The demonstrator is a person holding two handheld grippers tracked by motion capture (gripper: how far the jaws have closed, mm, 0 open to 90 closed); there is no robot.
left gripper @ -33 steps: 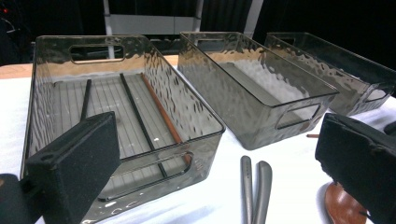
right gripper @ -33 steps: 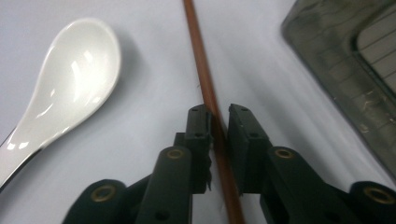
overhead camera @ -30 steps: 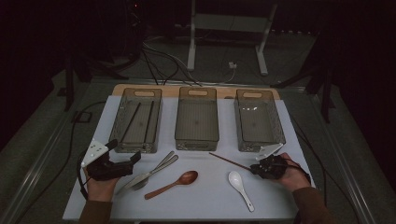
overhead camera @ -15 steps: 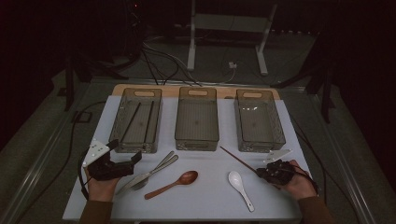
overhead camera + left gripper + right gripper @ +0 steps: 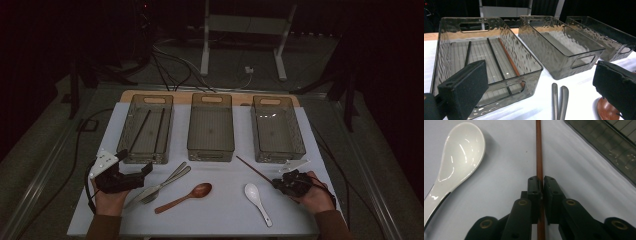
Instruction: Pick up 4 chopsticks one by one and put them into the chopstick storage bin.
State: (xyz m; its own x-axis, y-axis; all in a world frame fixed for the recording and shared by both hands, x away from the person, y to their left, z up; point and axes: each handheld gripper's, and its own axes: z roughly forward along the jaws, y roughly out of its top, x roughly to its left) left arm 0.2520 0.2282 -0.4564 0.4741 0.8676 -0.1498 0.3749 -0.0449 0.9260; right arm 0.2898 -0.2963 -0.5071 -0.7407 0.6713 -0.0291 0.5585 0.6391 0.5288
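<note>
My right gripper (image 5: 541, 181) is shut on a thin brown chopstick (image 5: 539, 150), which runs straight out between its pads. In the high view that chopstick (image 5: 252, 169) slants up-left from my right gripper (image 5: 277, 184) toward the middle bin. A white ceramic spoon (image 5: 459, 157) lies on the mat just left of it. My left gripper (image 5: 135, 161) rests at the mat's left with its jaws wide open and nothing between them. In the left gripper view my left gripper (image 5: 541, 82) faces the left bin (image 5: 529, 60), which holds two black chopsticks and a brown one (image 5: 507, 56).
Three clear bins stand in a row at the back: left (image 5: 126, 130), middle (image 5: 211, 150), right (image 5: 300, 140). A wooden spoon (image 5: 185, 196), two metal utensils (image 5: 162, 184) and the white spoon (image 5: 256, 197) lie on the white mat. Cables trail off the table's left.
My right gripper has shifted slightly right and toward the person, and the brown chopstick has moved with it. The left gripper has stayed put.
</note>
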